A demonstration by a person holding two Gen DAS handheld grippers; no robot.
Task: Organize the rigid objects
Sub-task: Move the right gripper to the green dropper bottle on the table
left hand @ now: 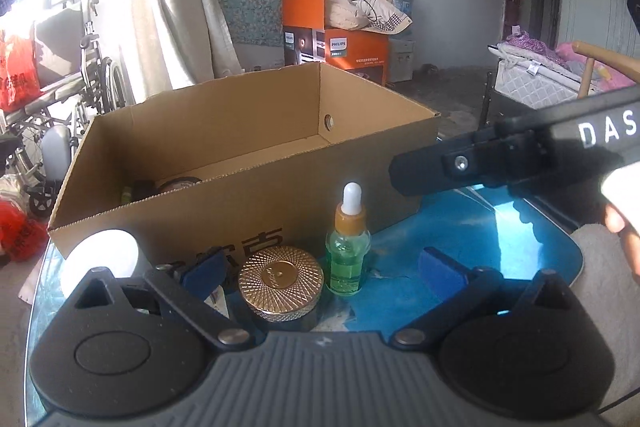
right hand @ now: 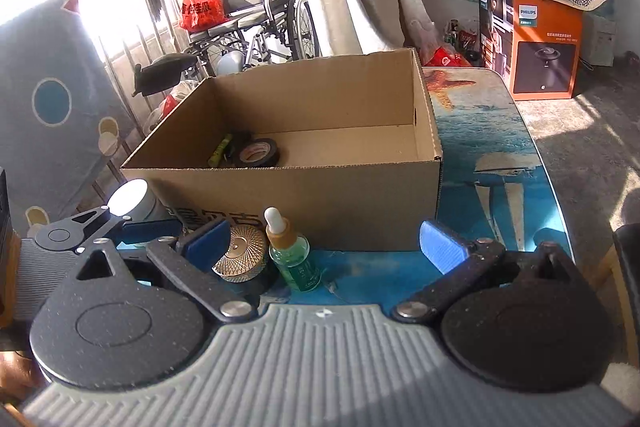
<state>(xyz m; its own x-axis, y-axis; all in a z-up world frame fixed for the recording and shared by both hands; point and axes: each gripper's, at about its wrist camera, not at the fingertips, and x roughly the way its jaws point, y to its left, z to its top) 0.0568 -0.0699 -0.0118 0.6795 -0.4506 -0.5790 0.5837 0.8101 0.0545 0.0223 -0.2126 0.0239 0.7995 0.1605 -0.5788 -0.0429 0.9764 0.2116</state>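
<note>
An open cardboard box [left hand: 248, 195] [right hand: 340, 199] stands on a blue sea-print table [left hand: 472, 239] [right hand: 492, 155]. Inside it lie a black tape roll [right hand: 258, 151] and a small yellow-green tube [right hand: 219, 149]. In front of the box stand a gold-lidded jar [left hand: 281, 278] [right hand: 239, 254], a green dropper bottle [left hand: 347, 247] [right hand: 294, 255] and a white round lid [left hand: 105, 254] [right hand: 128, 197]. My left gripper [left hand: 322, 269] is open, with the jar and bottle between its fingers. My right gripper [right hand: 324, 247] is open just behind the bottle; its arm shows in the left wrist view [left hand: 500, 155].
A wheelchair [right hand: 260, 15] with a red bag stands by the window behind the box. An orange Philips carton [right hand: 532, 39] sits on the floor at right. A curtain [left hand: 172, 7] hangs behind. A bed [left hand: 560, 67] is at far right.
</note>
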